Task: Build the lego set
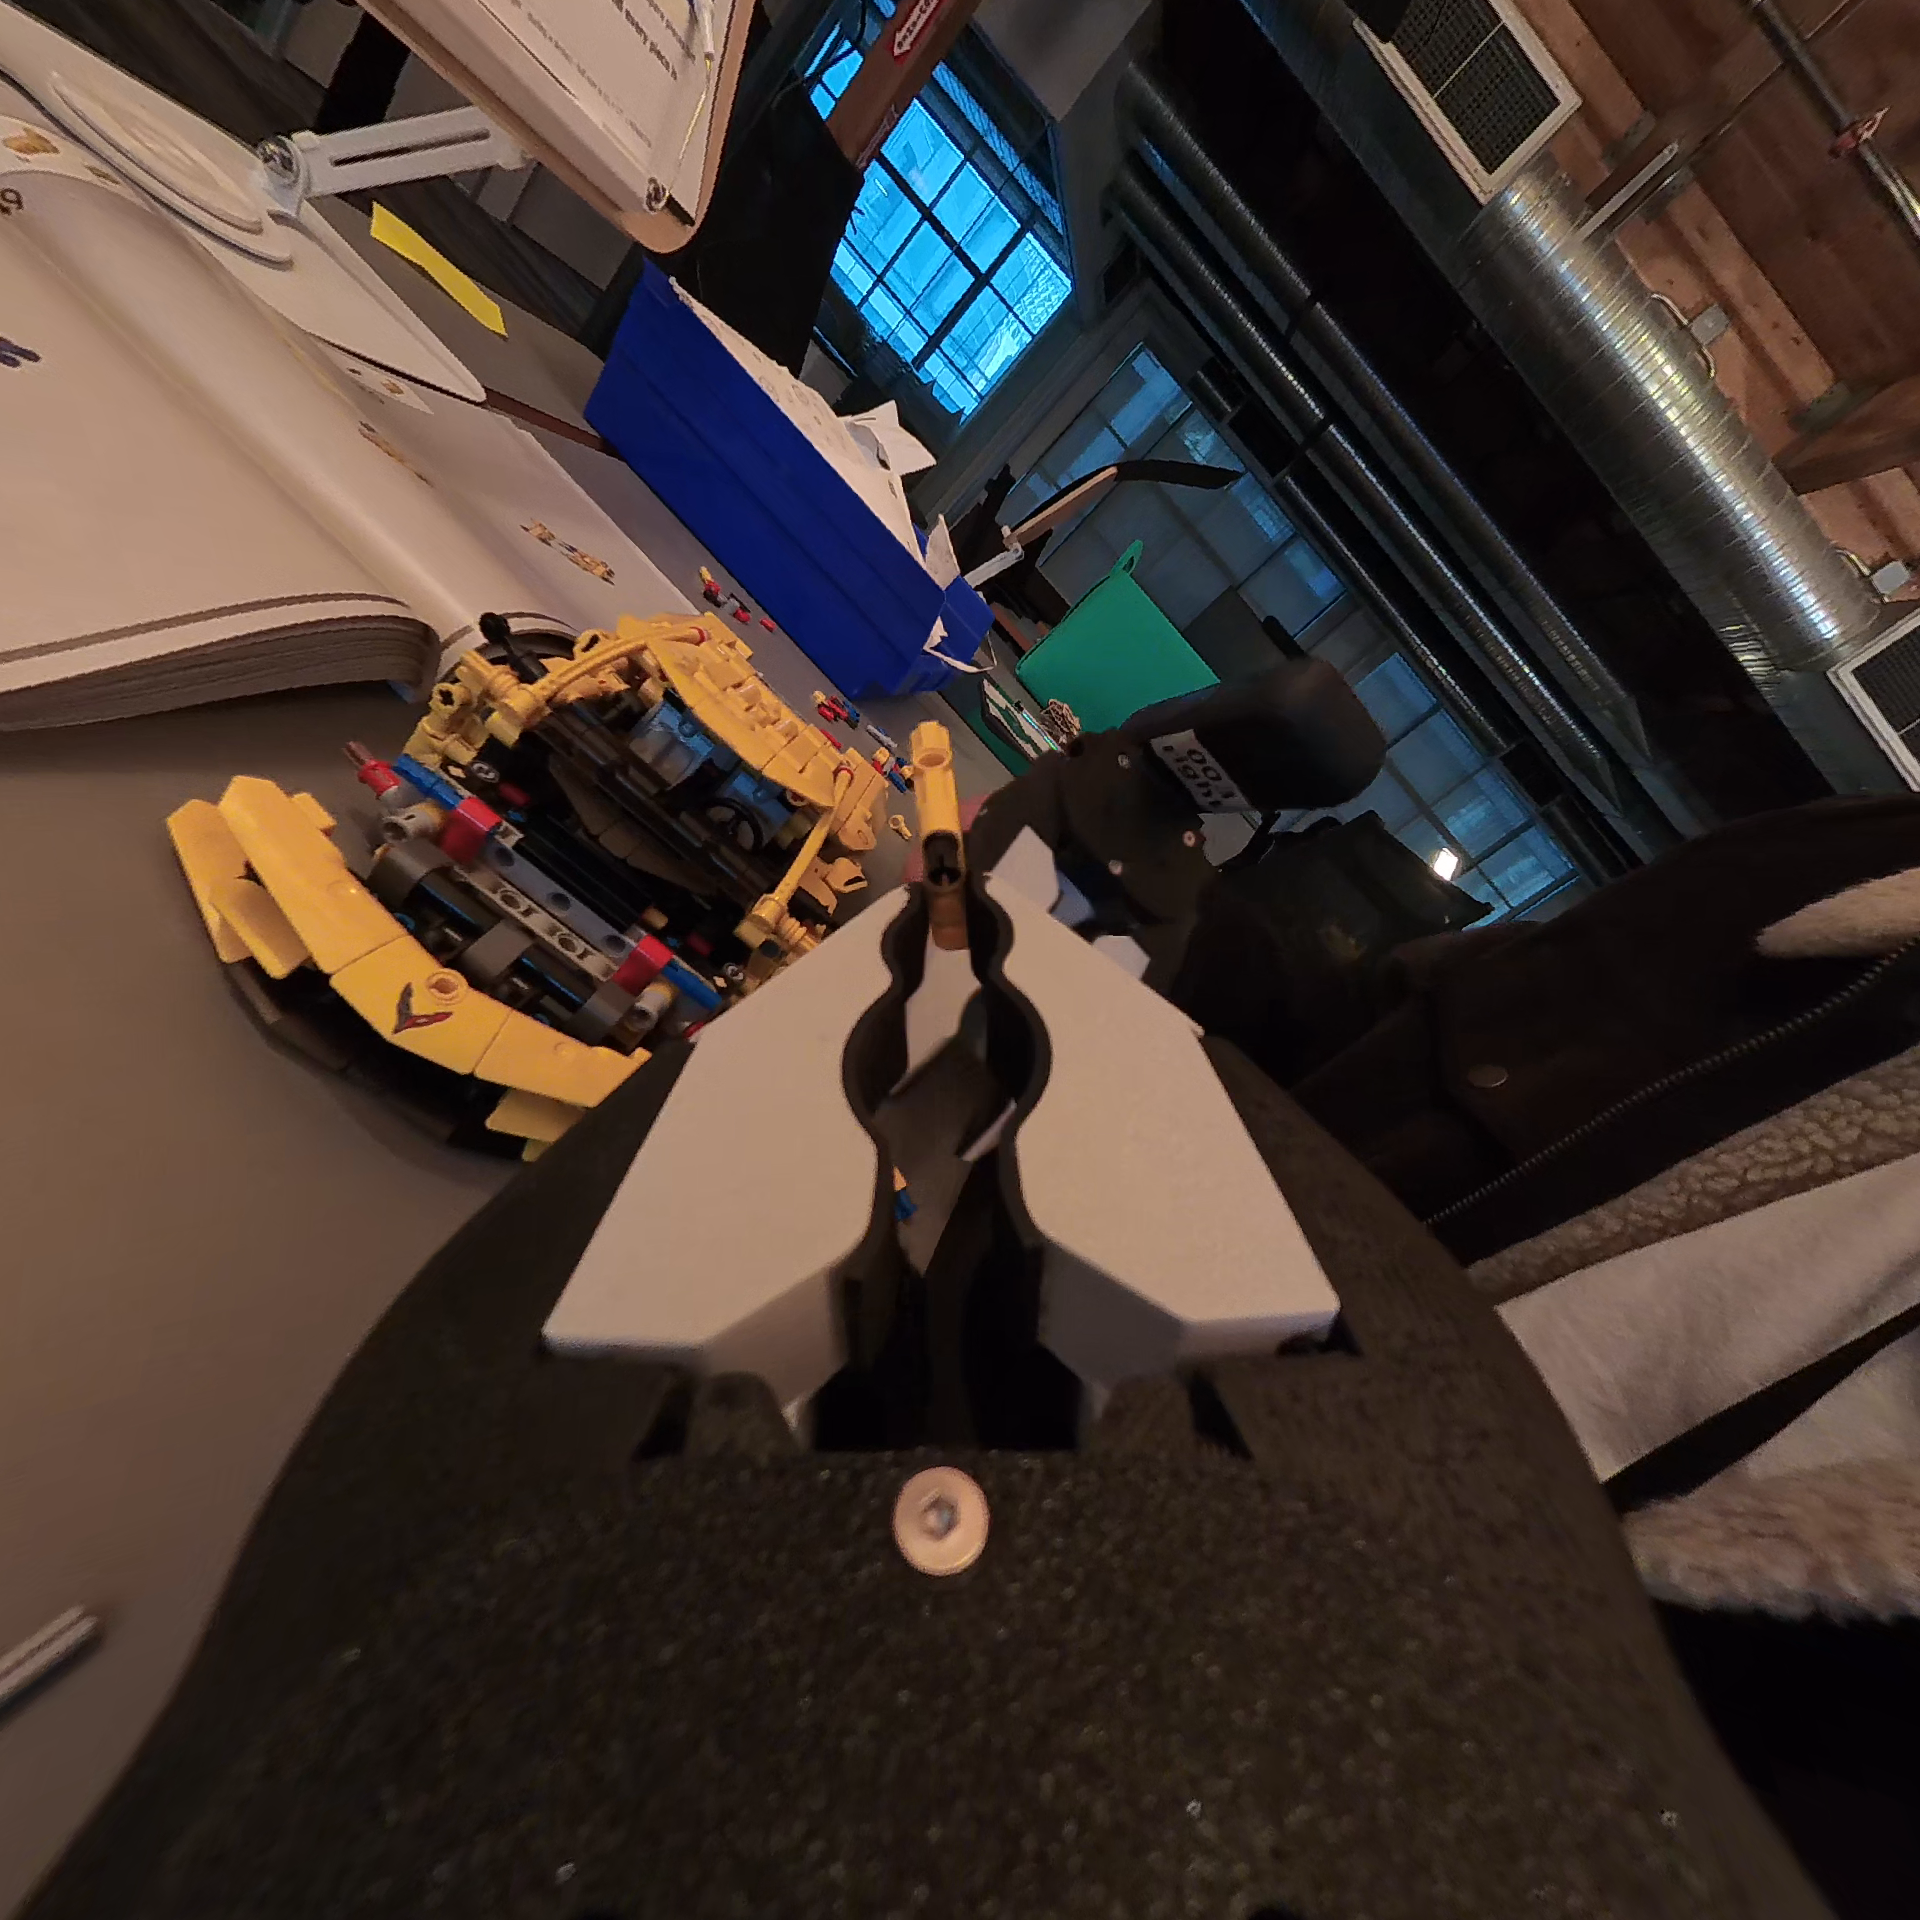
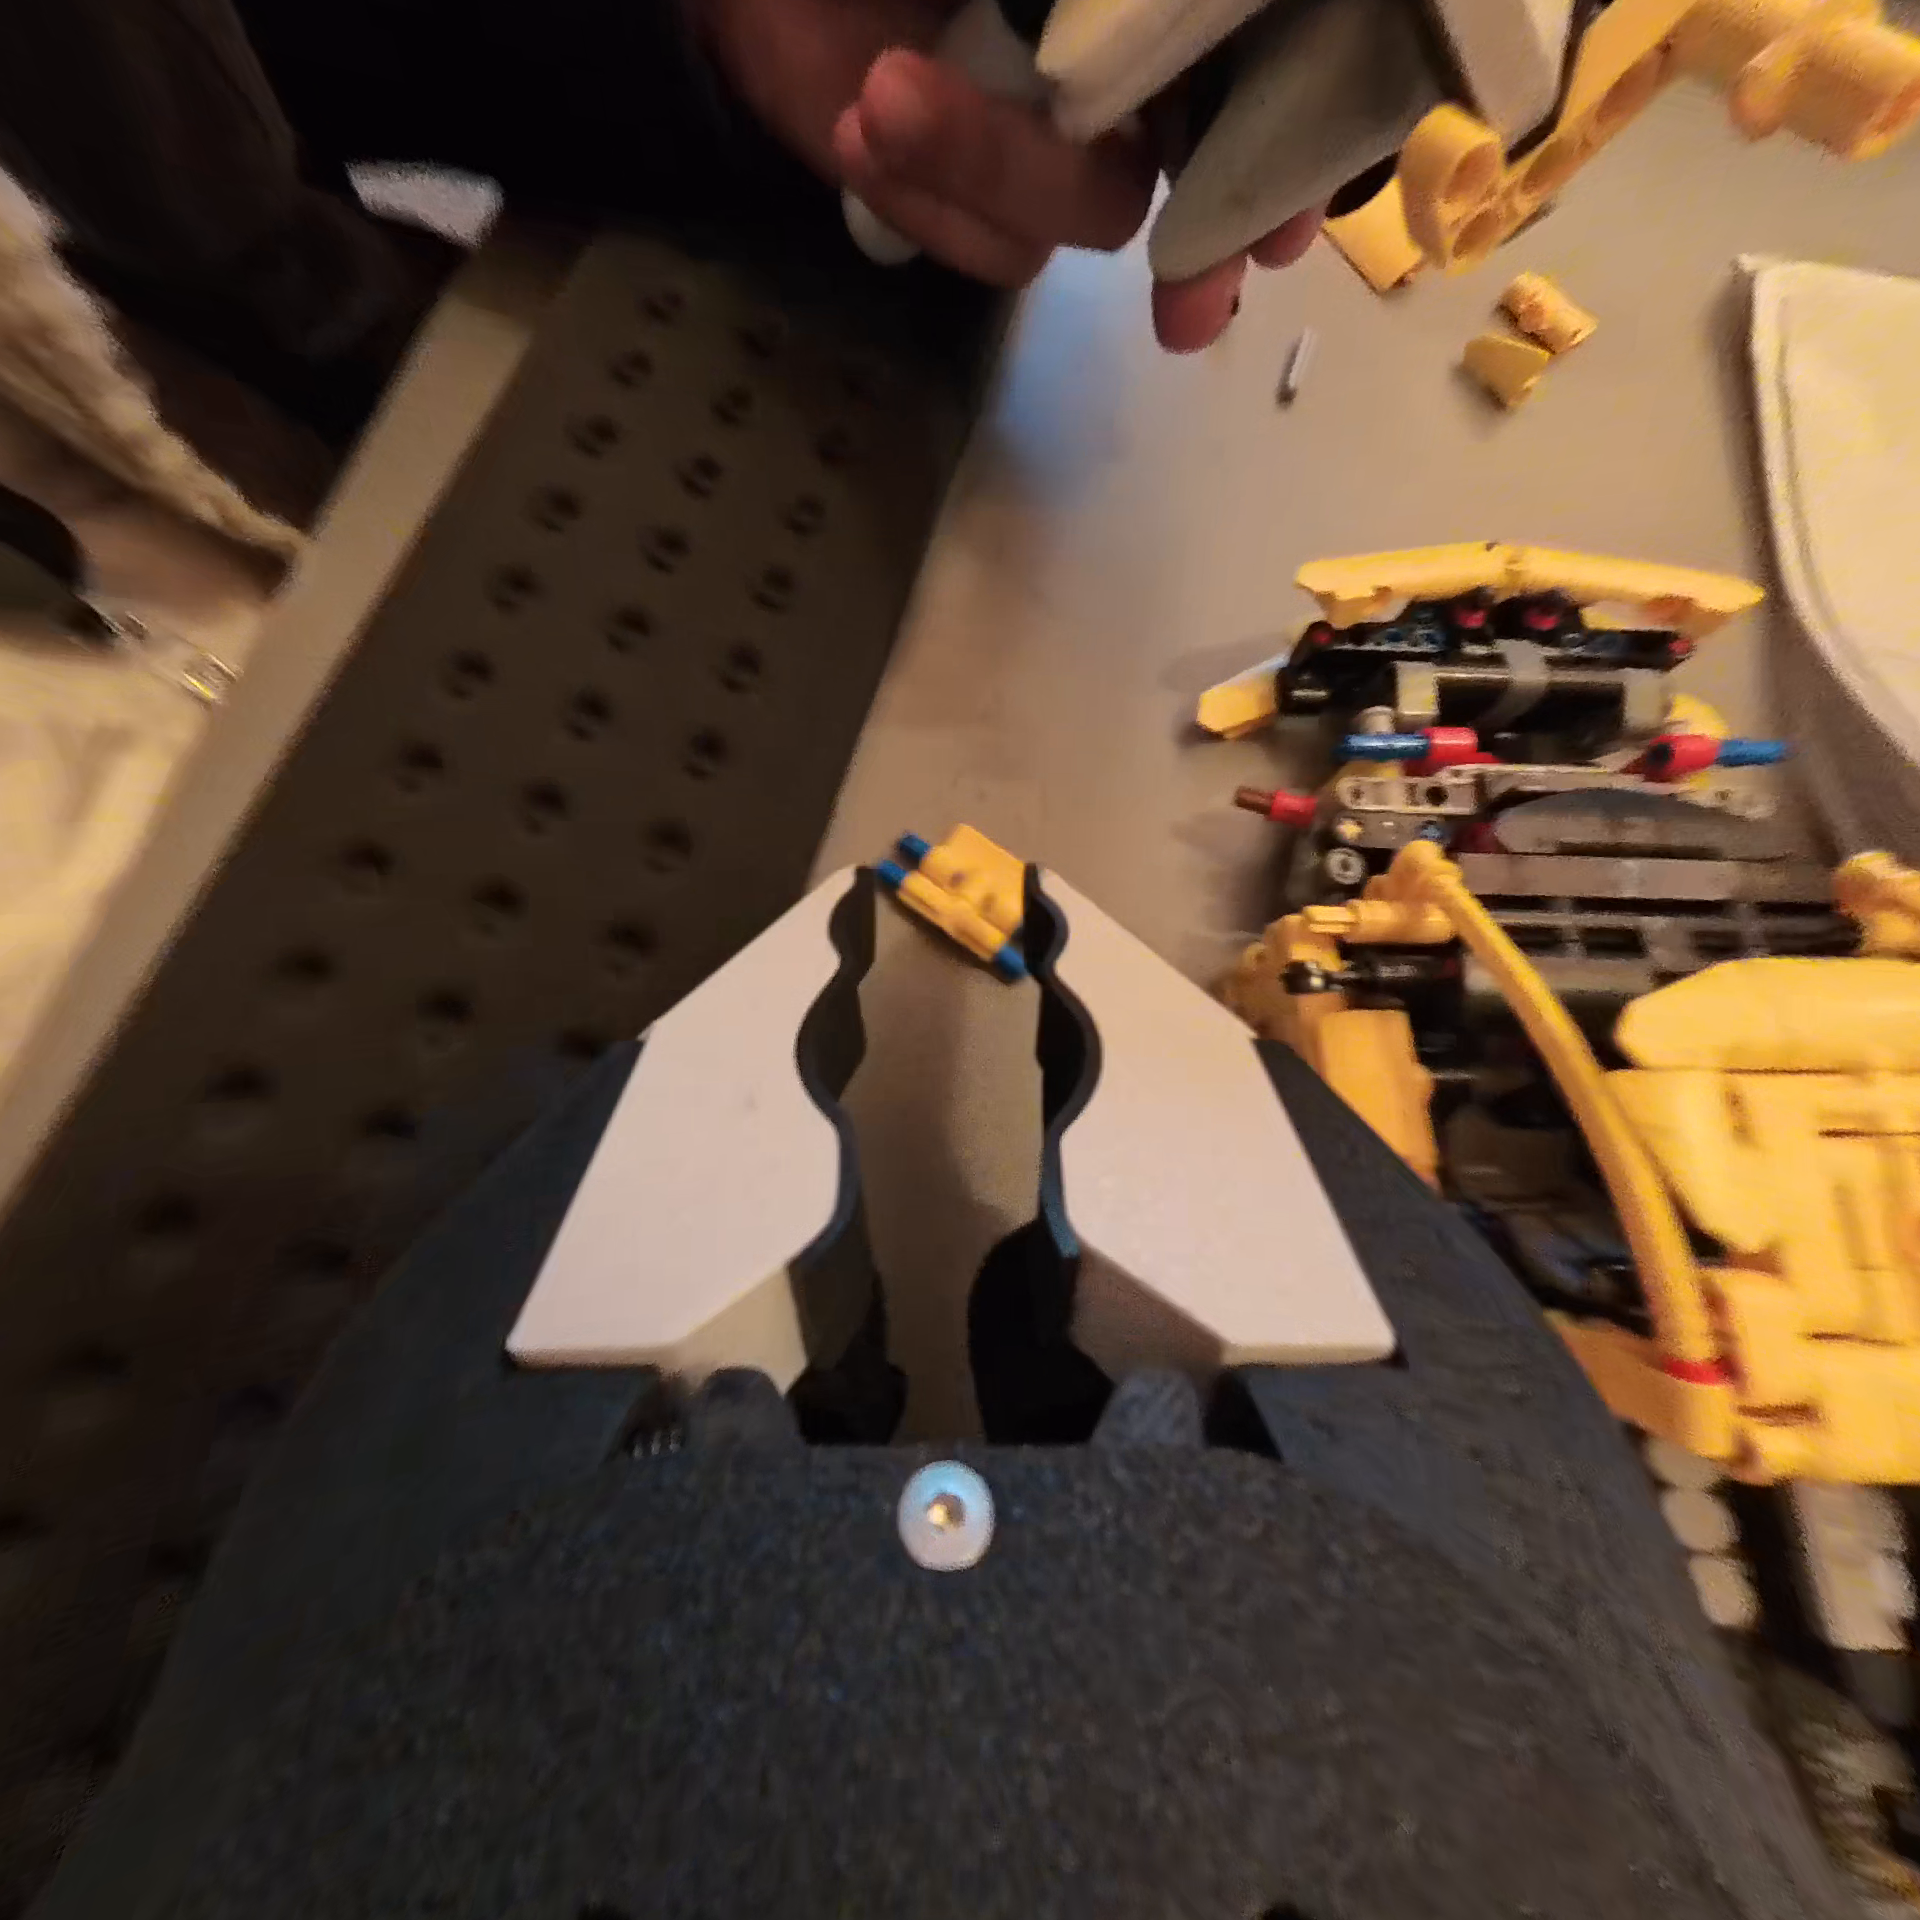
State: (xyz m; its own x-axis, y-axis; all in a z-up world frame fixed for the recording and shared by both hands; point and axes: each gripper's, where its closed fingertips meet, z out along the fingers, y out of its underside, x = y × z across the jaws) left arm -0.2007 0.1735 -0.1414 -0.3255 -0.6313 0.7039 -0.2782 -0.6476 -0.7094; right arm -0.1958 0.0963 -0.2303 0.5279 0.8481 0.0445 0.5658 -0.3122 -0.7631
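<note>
Yellow beam point(image 1: 938, 831) sat pinched at the tips of the left gripper point(image 1: 948, 914), held above the table point(image 1: 156, 1195) beside the half-built car point(image 1: 540, 831). Right gripper point(image 2: 951, 914) clamped a small yellow piece with blue pins point(image 2: 956, 899) near the car point(image 2: 1558, 1039).

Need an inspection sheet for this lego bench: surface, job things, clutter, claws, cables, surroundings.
Surface: grey table; perforated strip along its edge.
Job's things: part-built yellow car on the table; open instruction book beside it.
Clutter: small loose pieces beyond the car; loose yellow parts; blue bin with papers.
Claws: left claw shut on a yellow beam; right claw shut on a small yellow part with blue pins.
Cables: nothing seen.
Surroundings: windows, metal duct, green bin, white monitor arm; the person's hand on the left claw.
</note>
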